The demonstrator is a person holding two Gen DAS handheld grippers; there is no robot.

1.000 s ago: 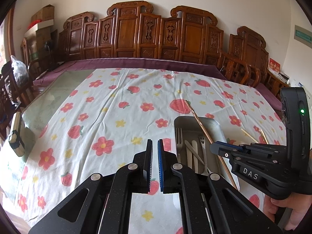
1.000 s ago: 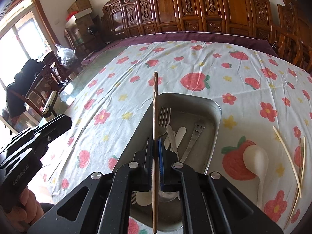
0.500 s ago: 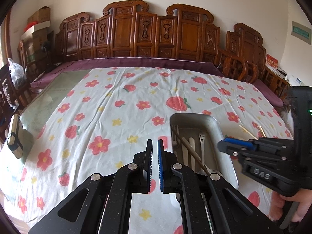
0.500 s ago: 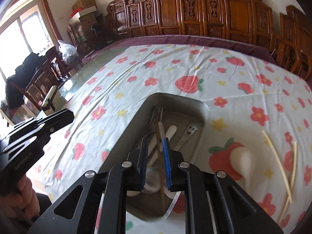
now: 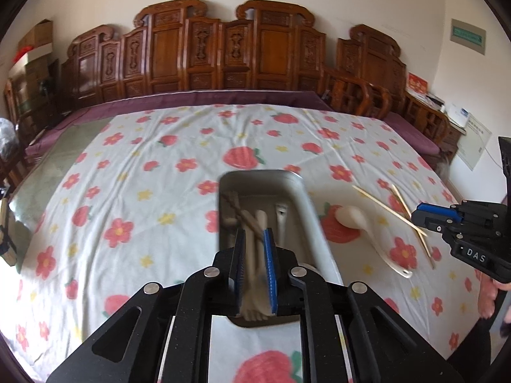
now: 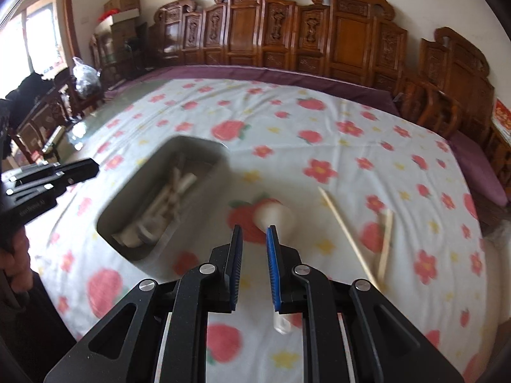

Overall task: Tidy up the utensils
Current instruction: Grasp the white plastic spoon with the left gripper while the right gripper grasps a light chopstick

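Note:
A metal tray (image 5: 308,201) sits mid-table on the flowered cloth, holding a fork, pale spoons and a brown chopstick (image 5: 246,217). My left gripper (image 5: 254,245) hangs over the tray's near end. Its jaws are opening, a narrow gap, with nothing pressed between them. A white spoon (image 6: 276,215) lies on the cloth right of the tray (image 6: 105,226). My right gripper (image 6: 254,239) hovers just above it, open and empty. Two pale chopsticks (image 6: 345,229) lie crossed further right. Each gripper shows in the other's view: the right gripper (image 5: 418,215) and the left gripper (image 6: 94,169).
Carved wooden chairs (image 5: 223,51) line the table's far side and right corner (image 6: 447,105). A purple cloth edge and bare glass (image 5: 57,153) show at the far left. A person's hand (image 5: 488,293) holds the right gripper.
My right gripper let the brown chopstick go into the tray and swung right over the white spoon. My left gripper moved right over the tray and its jaws parted.

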